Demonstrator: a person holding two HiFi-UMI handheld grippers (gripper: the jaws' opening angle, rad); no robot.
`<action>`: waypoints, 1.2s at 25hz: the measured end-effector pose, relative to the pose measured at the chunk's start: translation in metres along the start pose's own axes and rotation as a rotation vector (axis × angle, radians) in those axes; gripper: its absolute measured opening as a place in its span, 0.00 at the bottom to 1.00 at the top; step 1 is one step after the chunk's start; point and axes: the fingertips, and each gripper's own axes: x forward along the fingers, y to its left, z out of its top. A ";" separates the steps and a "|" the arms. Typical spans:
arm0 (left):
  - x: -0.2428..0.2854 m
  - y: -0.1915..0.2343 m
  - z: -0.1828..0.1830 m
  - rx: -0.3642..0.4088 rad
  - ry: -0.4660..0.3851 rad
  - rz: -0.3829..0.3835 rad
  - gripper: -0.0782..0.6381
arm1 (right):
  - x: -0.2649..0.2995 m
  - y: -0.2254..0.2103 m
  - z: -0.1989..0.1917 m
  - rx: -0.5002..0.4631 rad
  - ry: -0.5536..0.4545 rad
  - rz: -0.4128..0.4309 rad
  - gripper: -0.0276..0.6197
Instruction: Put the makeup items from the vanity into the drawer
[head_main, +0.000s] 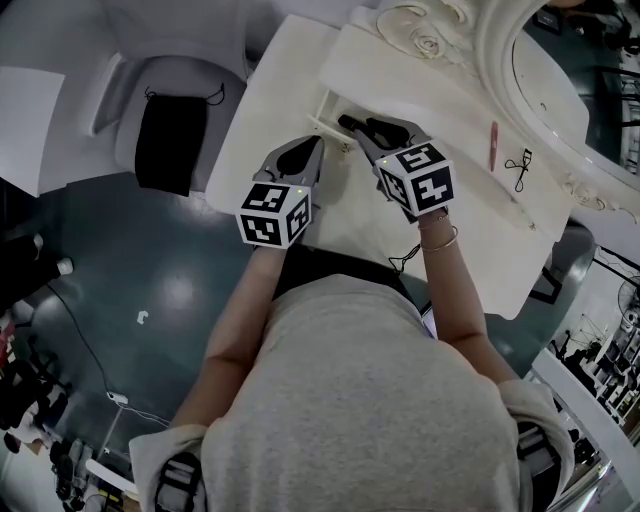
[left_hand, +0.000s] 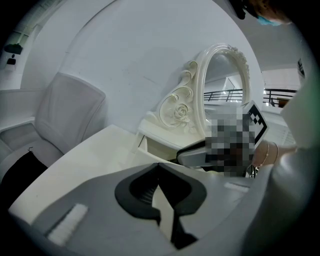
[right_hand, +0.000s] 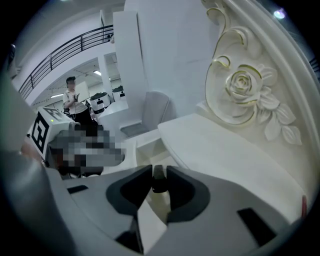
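Ornate white vanity counter (head_main: 480, 240), near its left edge: right hand-held gripper (right_hand: 159, 172) clamps a small black makeup item (right_hand: 159, 184) at the cream drawer (head_main: 330, 126); left hand-held gripper (left_hand: 159, 167), closed, empty, just beside

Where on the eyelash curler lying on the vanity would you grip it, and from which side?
Take the eyelash curler by its slim middle, probably from straight above. It lies flat on the vanity top with bare surface beside it, so the jaws can straddle it across its length.
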 end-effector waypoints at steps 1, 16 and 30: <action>-0.001 0.000 0.000 0.000 -0.002 0.000 0.12 | 0.000 0.000 0.000 0.000 -0.001 0.000 0.19; -0.005 -0.006 0.000 0.014 -0.004 -0.011 0.12 | -0.003 -0.001 -0.001 0.027 -0.022 -0.012 0.21; -0.011 -0.019 0.004 0.044 -0.006 -0.037 0.12 | -0.019 0.007 0.000 0.013 -0.056 -0.032 0.23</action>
